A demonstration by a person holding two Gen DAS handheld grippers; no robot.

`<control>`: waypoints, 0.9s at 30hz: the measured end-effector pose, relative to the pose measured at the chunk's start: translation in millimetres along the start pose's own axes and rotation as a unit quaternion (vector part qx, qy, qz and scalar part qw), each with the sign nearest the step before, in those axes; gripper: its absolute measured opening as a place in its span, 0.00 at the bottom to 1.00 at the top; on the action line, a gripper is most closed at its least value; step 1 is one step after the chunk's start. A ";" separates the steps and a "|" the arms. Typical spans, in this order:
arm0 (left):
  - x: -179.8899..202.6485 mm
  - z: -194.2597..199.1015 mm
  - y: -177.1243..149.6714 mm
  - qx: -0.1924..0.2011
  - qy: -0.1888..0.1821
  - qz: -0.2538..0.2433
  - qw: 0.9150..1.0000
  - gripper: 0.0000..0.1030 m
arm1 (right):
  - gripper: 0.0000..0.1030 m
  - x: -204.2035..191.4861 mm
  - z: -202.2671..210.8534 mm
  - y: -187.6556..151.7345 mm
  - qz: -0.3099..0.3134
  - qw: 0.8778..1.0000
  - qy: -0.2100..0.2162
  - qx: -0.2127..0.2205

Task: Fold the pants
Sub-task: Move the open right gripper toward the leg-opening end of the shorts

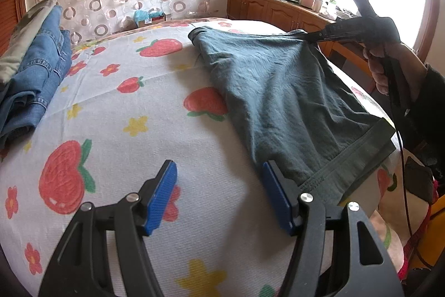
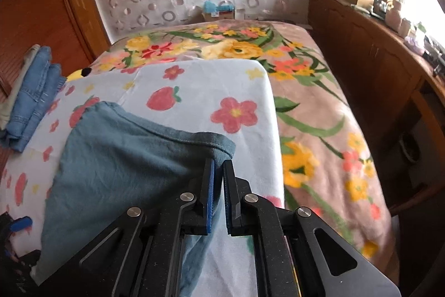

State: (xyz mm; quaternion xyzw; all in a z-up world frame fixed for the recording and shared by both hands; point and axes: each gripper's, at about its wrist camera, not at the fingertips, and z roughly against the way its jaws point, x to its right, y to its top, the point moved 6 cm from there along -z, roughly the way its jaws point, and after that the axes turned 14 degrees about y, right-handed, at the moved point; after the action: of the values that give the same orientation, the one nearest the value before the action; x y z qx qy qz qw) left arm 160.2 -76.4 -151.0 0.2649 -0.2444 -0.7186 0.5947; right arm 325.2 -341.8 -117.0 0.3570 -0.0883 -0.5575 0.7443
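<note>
Your teal pants (image 1: 281, 91) lie spread on the strawberry-print sheet (image 1: 133, 102), filling the right half of the left wrist view, with the dark waistband (image 1: 358, 160) at lower right. Your right gripper (image 2: 218, 180) is pinched nearly closed on a hem corner at lower centre of its own view, lifting that edge off the sheet. Your left gripper (image 1: 219, 194) stands wide open at the bottom of its frame, holding nothing; its right pad (image 1: 278, 199) sits just beside the waistband, possibly touching, though the fisheye makes that hard to judge.

You look to be starting the first fold. Next, close the left gripper on the waistband corner, so both ends lift together.
</note>
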 end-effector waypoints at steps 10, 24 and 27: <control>6.8 22.7 6.8 0.022 -0.020 0.002 1.000 0.62 | 0.16 -46.9 70.5 -59.4 0.035 0.998 0.043 0.036; 33.3 35.8 -0.5 0.022 -0.043 -0.020 0.999 0.62 | 0.17 -85.5 102.3 -157.7 0.038 0.998 0.041 0.029; 35.0 34.9 -2.9 0.020 -0.043 -0.022 0.999 0.62 | 0.17 -85.9 100.6 -166.3 0.022 0.998 0.059 0.027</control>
State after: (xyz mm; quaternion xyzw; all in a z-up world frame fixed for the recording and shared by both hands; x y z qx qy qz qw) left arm 129.4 -109.0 -130.2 0.2507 -0.2784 -0.7370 0.5625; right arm 113.3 -329.2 -125.4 0.4073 -0.0676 -0.5165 0.7502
